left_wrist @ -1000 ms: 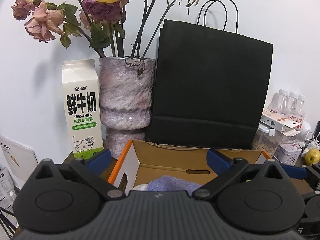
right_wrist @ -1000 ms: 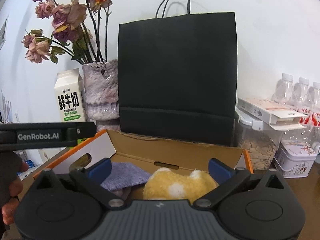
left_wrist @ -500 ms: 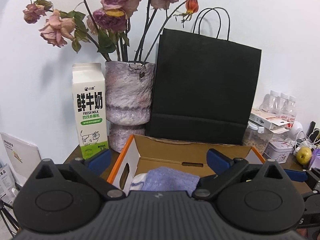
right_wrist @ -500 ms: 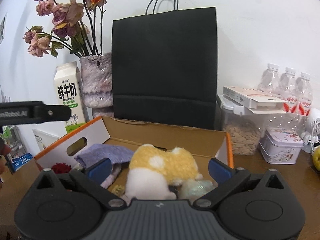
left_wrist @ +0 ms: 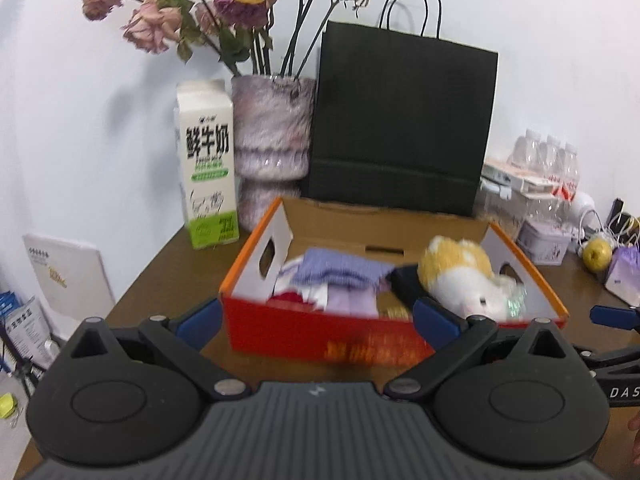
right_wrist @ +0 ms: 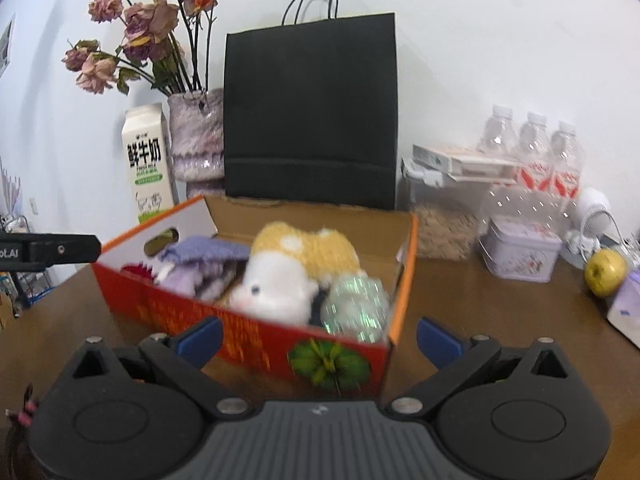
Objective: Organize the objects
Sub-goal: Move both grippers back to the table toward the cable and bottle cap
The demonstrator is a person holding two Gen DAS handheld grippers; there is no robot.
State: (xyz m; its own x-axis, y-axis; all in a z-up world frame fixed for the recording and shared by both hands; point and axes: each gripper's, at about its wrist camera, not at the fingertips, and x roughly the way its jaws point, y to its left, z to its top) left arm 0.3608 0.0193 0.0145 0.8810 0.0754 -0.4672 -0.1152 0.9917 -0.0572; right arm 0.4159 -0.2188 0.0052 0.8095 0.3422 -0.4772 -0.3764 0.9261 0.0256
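Both grippers, left gripper (left_wrist: 318, 322) and right gripper (right_wrist: 319, 338), hang spread wide and empty just in front of the orange box (right_wrist: 256, 332), where the plush toy (right_wrist: 298, 270) lies beside purple cloths (left_wrist: 340, 276). Reaching in from above should avoid snagging the rim.

Both cameras sit a lot further back and higher than a second ago — the orange cardboard box (left_wrist: 276, 336) now shows its whole red front wall, where before only the inner back edge was visible. The yellow-and-white plush toy (right_wrist: 296, 268) is fully in sight, plus a shiny green ball (right_wrist: 356, 306) beside it. The brown table (left_wrist: 180, 260) and yellow apple (right_wrist: 605, 267) come into view — everything's blurrier too.
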